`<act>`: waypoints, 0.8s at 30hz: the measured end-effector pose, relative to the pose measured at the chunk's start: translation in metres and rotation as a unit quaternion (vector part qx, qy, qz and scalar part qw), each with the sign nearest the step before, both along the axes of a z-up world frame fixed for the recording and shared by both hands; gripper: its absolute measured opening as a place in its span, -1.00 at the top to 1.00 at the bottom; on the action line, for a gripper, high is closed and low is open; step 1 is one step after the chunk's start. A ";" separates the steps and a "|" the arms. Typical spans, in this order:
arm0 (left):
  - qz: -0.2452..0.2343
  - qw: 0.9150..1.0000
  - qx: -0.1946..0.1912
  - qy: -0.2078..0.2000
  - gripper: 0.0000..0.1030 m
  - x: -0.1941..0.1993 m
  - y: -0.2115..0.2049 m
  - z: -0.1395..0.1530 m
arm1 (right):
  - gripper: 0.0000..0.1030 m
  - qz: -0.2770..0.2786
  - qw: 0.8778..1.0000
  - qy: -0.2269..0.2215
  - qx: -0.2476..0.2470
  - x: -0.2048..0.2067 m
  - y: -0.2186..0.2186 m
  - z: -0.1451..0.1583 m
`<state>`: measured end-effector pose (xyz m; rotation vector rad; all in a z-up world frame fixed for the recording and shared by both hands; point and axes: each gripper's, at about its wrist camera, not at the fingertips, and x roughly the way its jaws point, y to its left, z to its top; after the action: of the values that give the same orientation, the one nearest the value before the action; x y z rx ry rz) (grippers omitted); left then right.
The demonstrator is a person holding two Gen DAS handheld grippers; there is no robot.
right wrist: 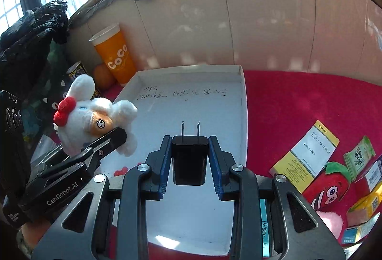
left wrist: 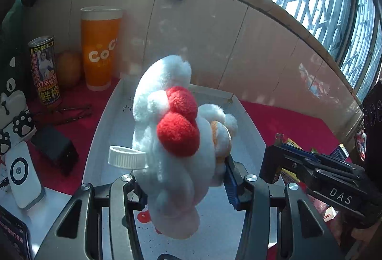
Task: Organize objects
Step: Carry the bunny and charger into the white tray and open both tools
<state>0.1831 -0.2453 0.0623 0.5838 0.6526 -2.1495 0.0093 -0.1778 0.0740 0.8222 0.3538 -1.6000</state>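
Nearest to us in the right wrist view, our right gripper (right wrist: pixel 190 159) pinches a black plug (right wrist: pixel 189 159) between its blue pads, prongs pointing forward over the near half of the white tray (right wrist: pixel 242 102). The tray floor ahead of the plug lies bare up to the handwriting near its far wall. Our left gripper (left wrist: pixel 186 178) pinches a white plush toy (left wrist: pixel 167 140) with a red bow (left wrist: pixel 177 121), held above the tray's left edge.

Only the left wrist view shows a white bottle cap (left wrist: pixel 126 156) just beside the toy, and a black block (left wrist: pixel 56 148) and a white round-marked device (left wrist: pixel 22 176) left of the tray on the red cloth (left wrist: pixel 293 121).

Only the right wrist view shows the clutter off the tray's right edge: a yellow medicine box (right wrist: pixel 306 154), a green packet (right wrist: pixel 359 156) and a red plush fruit (right wrist: pixel 328 186).

Farthest, at the tray's far left corner, an orange cup (left wrist: pixel 101 49), an orange (left wrist: pixel 69 67) and a can (left wrist: pixel 45 71) stand against the cardboard wall (left wrist: pixel 214 33).
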 end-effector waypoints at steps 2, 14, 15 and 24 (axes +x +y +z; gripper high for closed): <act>0.000 1.000 0.000 -0.004 0.04 -0.001 -0.002 -0.003 | 0.42 -0.003 1.000 -0.001 0.003 -0.001 -0.005 -0.002; 0.014 1.000 0.003 -0.023 -0.03 -0.009 -0.017 -0.006 | 0.42 -0.015 1.000 0.003 0.018 -0.003 -0.026 -0.015; 0.013 1.000 0.001 -0.023 -0.03 -0.009 -0.018 -0.005 | 0.42 -0.017 1.000 0.006 0.017 -0.003 -0.026 -0.014; 0.010 1.000 -0.012 -0.022 -0.03 -0.018 -0.024 -0.002 | 0.42 -0.022 1.000 0.008 0.010 -0.006 -0.037 -0.011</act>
<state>0.1652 -0.2693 0.0605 0.6078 0.6063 -2.1170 0.0035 -0.2148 0.0631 0.8383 0.3656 -1.6471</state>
